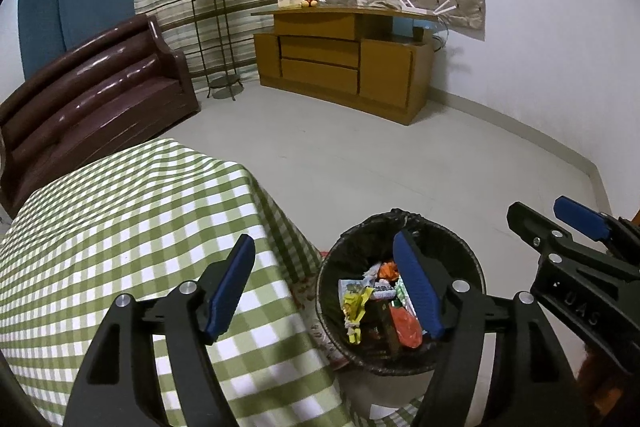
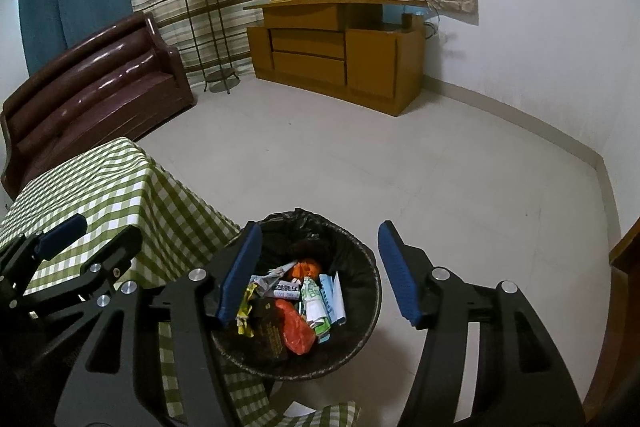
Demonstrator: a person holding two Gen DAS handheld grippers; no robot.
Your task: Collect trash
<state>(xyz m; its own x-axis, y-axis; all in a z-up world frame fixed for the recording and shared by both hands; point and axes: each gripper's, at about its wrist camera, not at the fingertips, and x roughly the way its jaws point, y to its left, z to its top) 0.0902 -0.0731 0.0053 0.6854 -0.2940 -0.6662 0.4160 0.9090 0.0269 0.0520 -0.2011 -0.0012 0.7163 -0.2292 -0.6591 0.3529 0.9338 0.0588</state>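
Note:
A round bin with a black liner [image 1: 448,239] [image 2: 352,247] stands on the floor beside the table. It holds several wrappers and papers [image 1: 376,303] [image 2: 296,307]. My left gripper [image 1: 324,287] is open and empty, over the table's corner and the bin's left rim. My right gripper [image 2: 320,275] is open and empty, above the bin. In the left wrist view the right gripper [image 1: 560,219] shows at the right edge; in the right wrist view the left gripper [image 2: 88,239] shows at the left edge.
The table wears a green and white checked cloth [image 1: 120,227] [image 2: 100,187]. A brown sofa [image 1: 88,95], a plant stand [image 1: 216,39] and a wooden cabinet [image 1: 344,63] stand along the far walls. Pale floor [image 1: 400,163] lies between.

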